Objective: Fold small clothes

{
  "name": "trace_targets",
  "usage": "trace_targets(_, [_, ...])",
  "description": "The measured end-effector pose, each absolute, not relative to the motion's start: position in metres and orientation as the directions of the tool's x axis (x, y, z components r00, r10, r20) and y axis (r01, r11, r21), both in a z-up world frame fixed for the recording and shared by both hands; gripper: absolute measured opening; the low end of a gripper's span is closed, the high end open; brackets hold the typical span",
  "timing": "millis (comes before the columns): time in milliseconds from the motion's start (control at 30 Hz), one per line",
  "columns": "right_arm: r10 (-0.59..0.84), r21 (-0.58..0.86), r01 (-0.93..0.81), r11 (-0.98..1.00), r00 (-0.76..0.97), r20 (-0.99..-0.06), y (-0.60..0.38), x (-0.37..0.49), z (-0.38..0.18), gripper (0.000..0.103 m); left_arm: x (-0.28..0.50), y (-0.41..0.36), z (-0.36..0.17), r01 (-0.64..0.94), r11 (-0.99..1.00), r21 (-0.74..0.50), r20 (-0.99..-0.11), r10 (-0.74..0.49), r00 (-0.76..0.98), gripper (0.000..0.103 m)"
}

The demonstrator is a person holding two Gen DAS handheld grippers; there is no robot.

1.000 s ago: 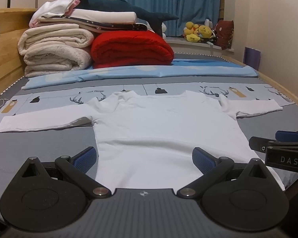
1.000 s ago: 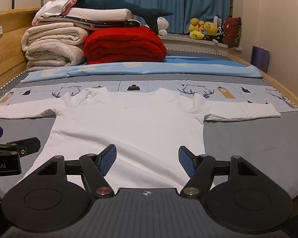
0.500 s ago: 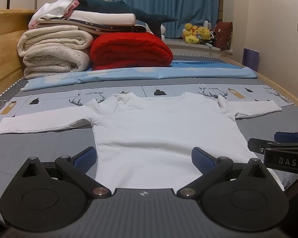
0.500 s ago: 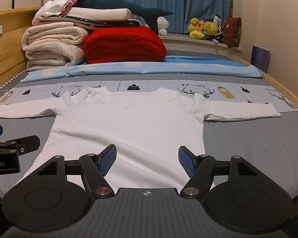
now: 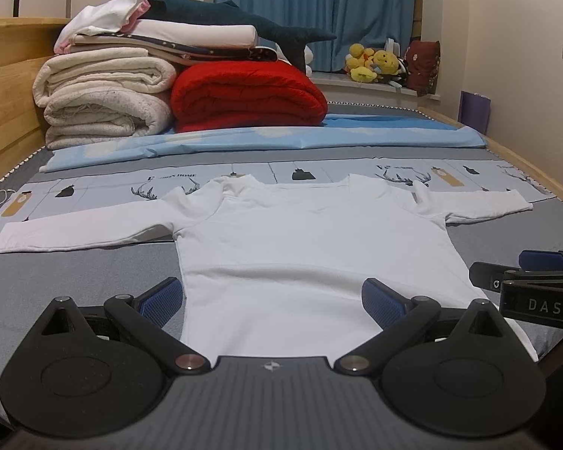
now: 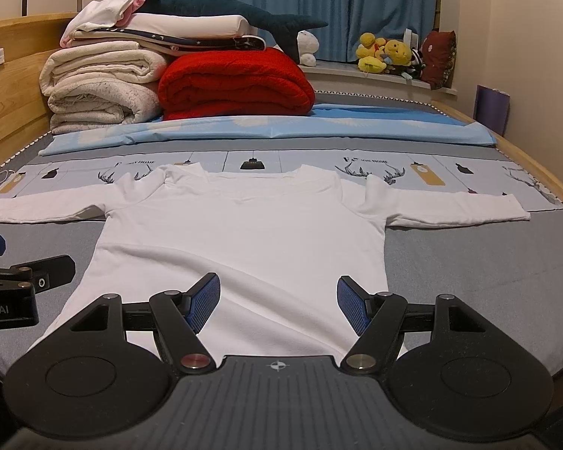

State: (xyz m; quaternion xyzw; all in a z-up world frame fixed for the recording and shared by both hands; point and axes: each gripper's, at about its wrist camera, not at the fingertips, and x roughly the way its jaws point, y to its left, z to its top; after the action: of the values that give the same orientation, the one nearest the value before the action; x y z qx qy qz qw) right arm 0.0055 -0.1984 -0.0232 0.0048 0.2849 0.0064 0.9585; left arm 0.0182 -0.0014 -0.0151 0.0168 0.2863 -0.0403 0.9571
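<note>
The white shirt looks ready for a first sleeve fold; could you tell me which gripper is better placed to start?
Probably either. The left gripper sits nearer the left sleeve, the right gripper nearer the right sleeve; both are open.

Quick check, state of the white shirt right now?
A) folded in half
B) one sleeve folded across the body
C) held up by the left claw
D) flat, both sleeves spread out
D: the shirt lies flat on the bed with both sleeves stretched sideways; the left claw and right claw are open near its hem, gripping nothing.
</note>
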Motion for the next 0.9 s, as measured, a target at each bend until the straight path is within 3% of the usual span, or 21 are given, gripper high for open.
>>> trace_targets(133, [0.015, 0.014, -0.009, 1.000, 0.837, -0.547, -0.198, 0.006, -0.023, 0.069, 0.019, -0.001, -0.015, 0.083, 0.996, 0.009, -0.550, -0.065, 0.832, 0.102])
trace_targets(267, [0.010, 0.017, -0.001, 1.000, 0.840, -0.542, -0.200, 0.006, -0.023, 0.053, 0.025, 0.007, -0.015, 0.069, 0.997, -0.022, -0.567, -0.069, 0.821, 0.099])
trace_targets(367, [-0.017, 0.062, 0.060, 0.996, 0.841, -0.540, -0.214, 0.011, -0.020, 0.043, 0.041, 0.033, -0.017, -0.014, 0.995, -0.097, -0.618, -0.049, 0.785, 0.080])
trace_targets(433, [-0.047, 0.096, 0.117, 0.988, 0.842, -0.538, -0.228, 0.014, -0.017, 0.039, 0.052, 0.055, -0.022, -0.083, 0.986, -0.144, -0.654, -0.031, 0.756, 0.059])
trace_targets(500, [-0.061, 0.130, 0.156, 0.979, 0.835, -0.547, -0.242, 0.016, -0.018, 0.036, 0.061, 0.072, -0.028, -0.138, 0.976, -0.170, -0.694, -0.019, 0.720, 0.048])
trace_targets(633, [-0.044, 0.204, 0.213, 0.956, 0.787, -0.615, -0.264, 0.025, -0.031, 0.036, 0.070, 0.092, -0.046, -0.184, 0.959, -0.217, -0.771, -0.053, 0.635, 0.038])
trace_targets(767, [-0.004, 0.259, 0.274, 0.926, 0.693, -0.721, -0.277, 0.032, -0.053, 0.036, 0.079, 0.097, -0.073, -0.184, 0.960, -0.212, -0.850, -0.088, 0.520, 0.037])
trace_targets(900, [0.024, 0.291, 0.312, 0.905, 0.645, -0.764, -0.281, 0.031, -0.063, 0.036, 0.079, 0.091, -0.104, -0.150, 0.977, -0.152, -0.910, -0.079, 0.407, 0.037])
